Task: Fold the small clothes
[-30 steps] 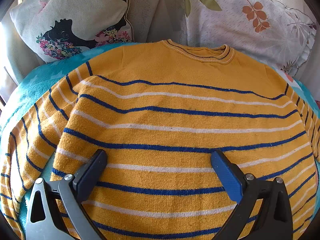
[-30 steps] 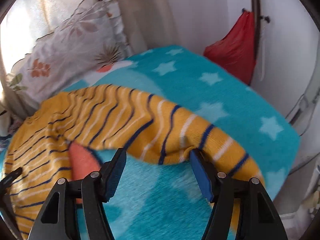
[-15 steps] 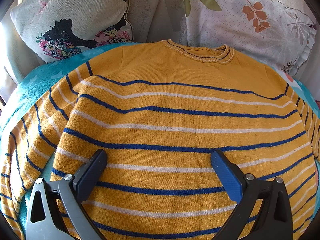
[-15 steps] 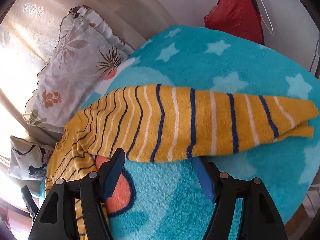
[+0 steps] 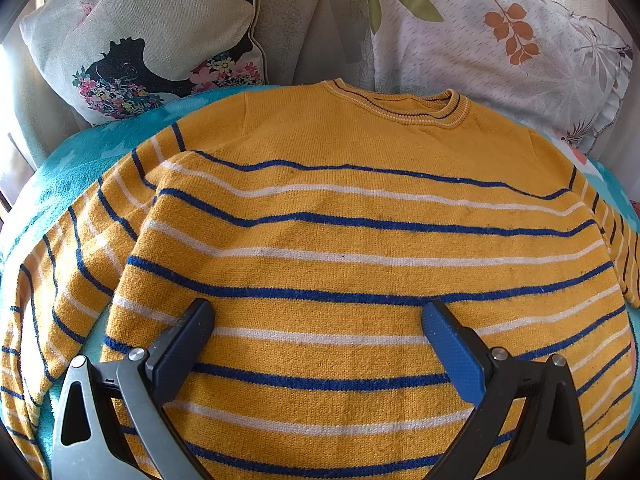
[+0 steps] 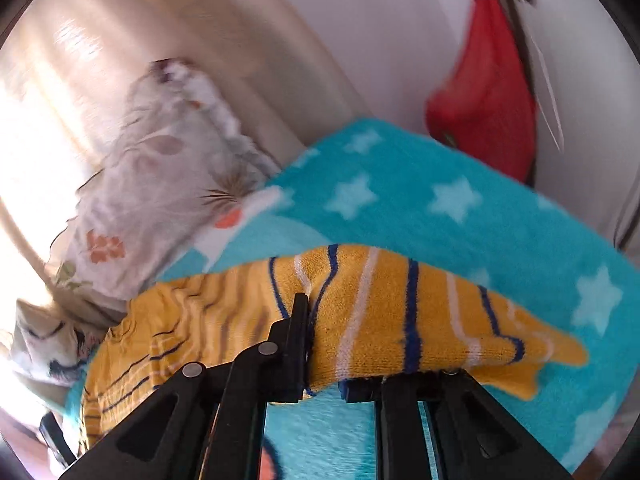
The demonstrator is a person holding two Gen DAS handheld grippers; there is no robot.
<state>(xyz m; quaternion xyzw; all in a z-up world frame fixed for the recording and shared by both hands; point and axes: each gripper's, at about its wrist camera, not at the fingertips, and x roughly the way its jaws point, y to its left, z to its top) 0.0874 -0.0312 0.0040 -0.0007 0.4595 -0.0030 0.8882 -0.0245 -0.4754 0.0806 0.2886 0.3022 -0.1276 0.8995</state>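
- Lying flat on blanket point(image 5: 80, 152): sweater point(image 5: 352, 240).
- Hovering over its body, fingers apart: left hand-held gripper point(image 5: 316, 332).
- Pinching sleeve point(image 6: 400, 320): right hand-held gripper point(image 6: 324, 360).
- Risking slip, knit bunching mid-fold.

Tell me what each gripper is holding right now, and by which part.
The right gripper is clamped on the yellow striped sweater, gripping its sleeve partway along its length. The left gripper is open over the sweater's body, holding nothing.

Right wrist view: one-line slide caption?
Right claw shut on the striped sweater's sleeve, over the teal star blanket.
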